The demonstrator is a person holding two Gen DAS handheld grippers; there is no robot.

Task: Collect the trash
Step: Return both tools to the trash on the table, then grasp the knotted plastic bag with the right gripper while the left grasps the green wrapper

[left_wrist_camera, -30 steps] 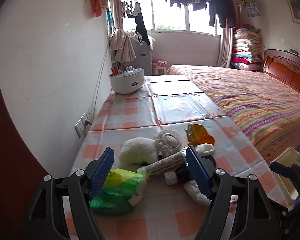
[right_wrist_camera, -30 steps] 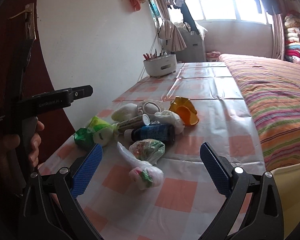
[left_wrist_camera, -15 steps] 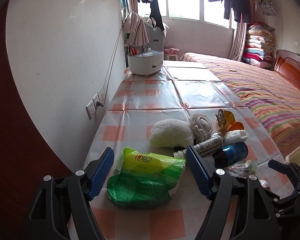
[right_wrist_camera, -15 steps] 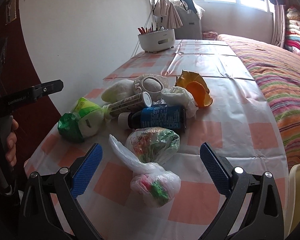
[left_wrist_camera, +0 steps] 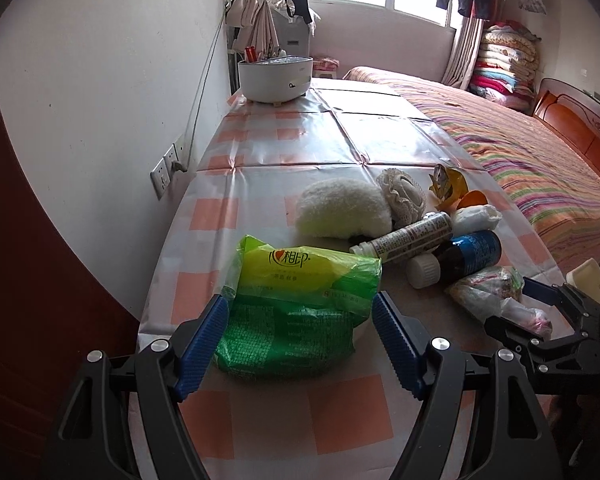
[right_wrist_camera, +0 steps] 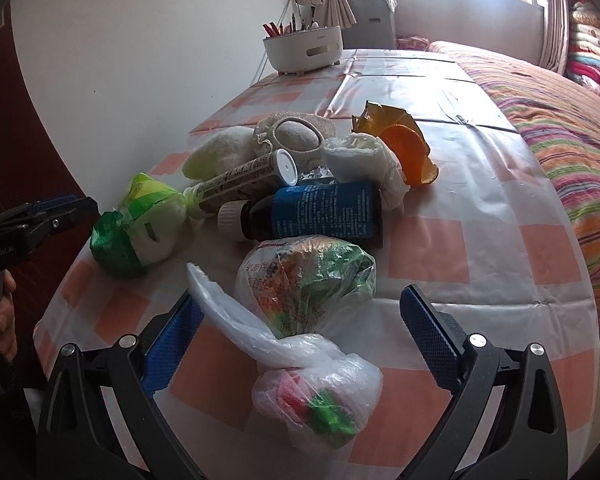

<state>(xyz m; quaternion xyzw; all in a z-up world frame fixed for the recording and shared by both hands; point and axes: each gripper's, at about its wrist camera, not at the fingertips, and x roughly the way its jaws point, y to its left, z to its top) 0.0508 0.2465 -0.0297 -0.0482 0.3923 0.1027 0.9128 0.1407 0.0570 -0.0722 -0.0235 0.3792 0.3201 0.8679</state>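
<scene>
A pile of trash lies on the checked tablecloth (left_wrist_camera: 284,136). My left gripper (left_wrist_camera: 298,312) is open, its blue pads on either side of a green tissue pack (left_wrist_camera: 296,308) without squeezing it. My right gripper (right_wrist_camera: 300,304) is open too, low over a clear bag of wrappers (right_wrist_camera: 308,276) and a small knotted bag (right_wrist_camera: 320,392). Behind these lie a dark bottle with a blue label (right_wrist_camera: 320,212), a white tube (right_wrist_camera: 240,180), crumpled white paper (right_wrist_camera: 364,160), orange peel (right_wrist_camera: 412,152) and a fluffy white pad (left_wrist_camera: 344,208).
A white pot with pens (left_wrist_camera: 274,76) stands at the table's far end by the wall. A bed with a striped cover (left_wrist_camera: 540,152) runs along the right. A wall socket (left_wrist_camera: 166,168) sits to the left. A cream container (left_wrist_camera: 586,280) shows at the table's right edge.
Both grippers have come forward and down toward the pile. The green pack now lies between the left fingers and the plastic bags between the right fingers. Neither has closed.
</scene>
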